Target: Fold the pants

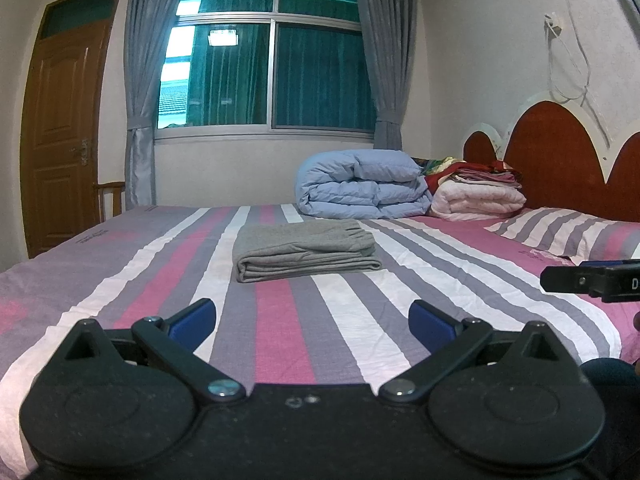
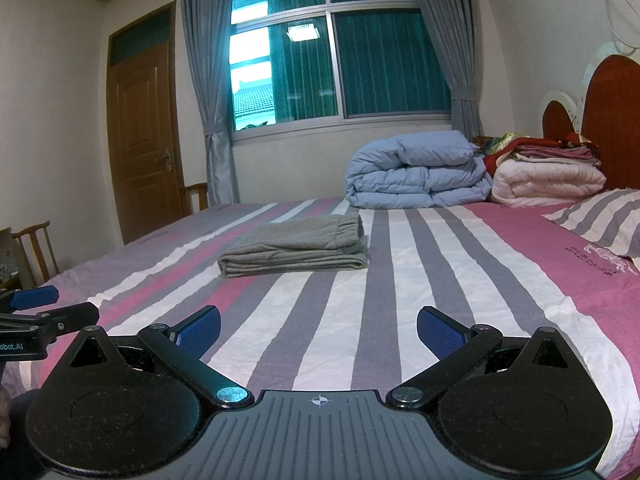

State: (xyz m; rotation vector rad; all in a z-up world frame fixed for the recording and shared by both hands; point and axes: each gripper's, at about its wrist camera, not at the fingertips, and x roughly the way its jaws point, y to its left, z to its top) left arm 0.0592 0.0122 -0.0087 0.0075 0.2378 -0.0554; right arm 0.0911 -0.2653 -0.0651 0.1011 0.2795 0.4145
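Grey pants [image 1: 304,250] lie folded in a compact stack on the striped bed [image 1: 280,320], waistband to the right; they also show in the right wrist view [image 2: 296,246]. My left gripper [image 1: 312,320] is open and empty, held above the bed well short of the pants. My right gripper [image 2: 319,330] is open and empty too, also short of the pants. The right gripper's finger shows at the right edge of the left wrist view [image 1: 592,278]. The left gripper shows at the left edge of the right wrist view [image 2: 36,308].
A folded blue duvet [image 1: 364,184] and pink and red blankets [image 1: 478,194] lie at the far side by the headboard [image 1: 560,152]. A striped pillow [image 1: 568,232] lies to the right. Wooden chairs [image 2: 34,252] stand left of the bed near the door [image 2: 144,136].
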